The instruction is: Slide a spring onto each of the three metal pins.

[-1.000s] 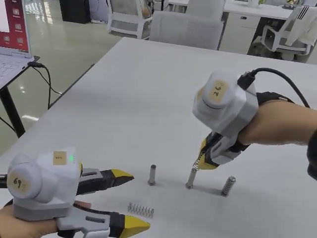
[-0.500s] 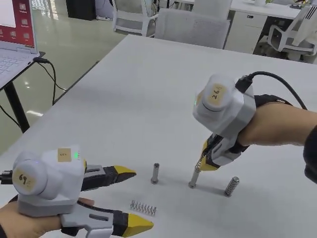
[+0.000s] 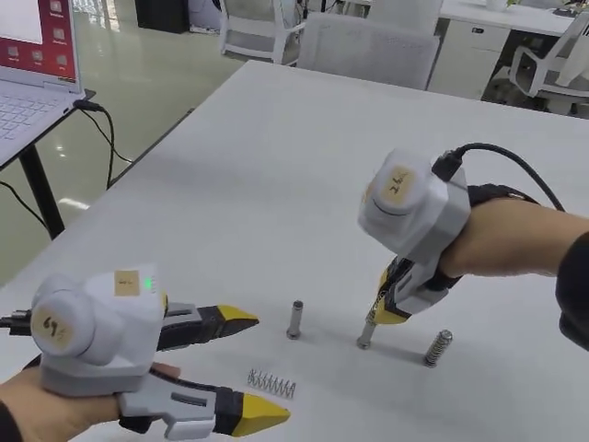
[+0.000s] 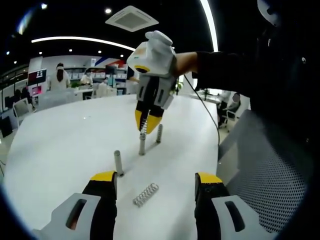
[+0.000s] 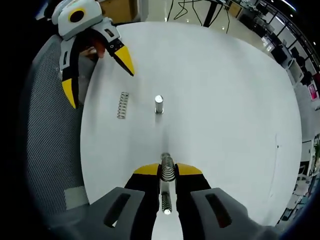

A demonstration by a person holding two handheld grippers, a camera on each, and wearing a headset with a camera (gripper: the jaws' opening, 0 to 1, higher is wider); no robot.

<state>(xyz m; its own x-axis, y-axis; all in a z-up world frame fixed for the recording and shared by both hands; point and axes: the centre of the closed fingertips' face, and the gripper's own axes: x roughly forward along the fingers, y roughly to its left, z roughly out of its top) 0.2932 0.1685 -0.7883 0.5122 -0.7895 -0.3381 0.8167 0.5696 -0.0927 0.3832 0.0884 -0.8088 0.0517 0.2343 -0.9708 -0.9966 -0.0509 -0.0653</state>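
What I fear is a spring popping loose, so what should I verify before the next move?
1. Grip: the right gripper is shut on the held spring: ok.
2. Alignment: the held spring meets the top of the middle pin: ok; threaded on yet: cannot tell.
3. The loaded pin carries its spring: ok.
4. The bare pin has a spring: not ok.
5. The loose spring lies on the table ahead of the open left gripper, apart from it: ok.
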